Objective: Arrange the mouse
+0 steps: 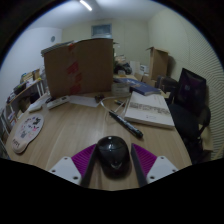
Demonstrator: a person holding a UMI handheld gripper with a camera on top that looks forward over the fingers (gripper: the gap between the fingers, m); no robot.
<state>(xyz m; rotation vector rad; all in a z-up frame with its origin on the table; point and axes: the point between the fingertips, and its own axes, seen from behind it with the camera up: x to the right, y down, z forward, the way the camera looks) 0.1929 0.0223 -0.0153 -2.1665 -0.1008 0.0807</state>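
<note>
The gripper (pixel 112 160) has its jaws set on either side of a dark mouse (pixel 111 154), whose rounded body fills the space between the two purple pads (pixel 78 160); each pad appears to meet a side of the mouse, though a thin gap cannot be ruled out — so whether it is truly clamped I cannot tell. The mouse sits low over the wooden worktop (pixel 75 125). Just beyond it lies a slim dark object (pixel 124 124), set at a slant. Farther on and to the right rests a white keyboard (pixel 148 108). A large cardboard box (pixel 77 66) stands at the worktop's far side — a black chair (pixel 190 95) is off to the right.
</note>
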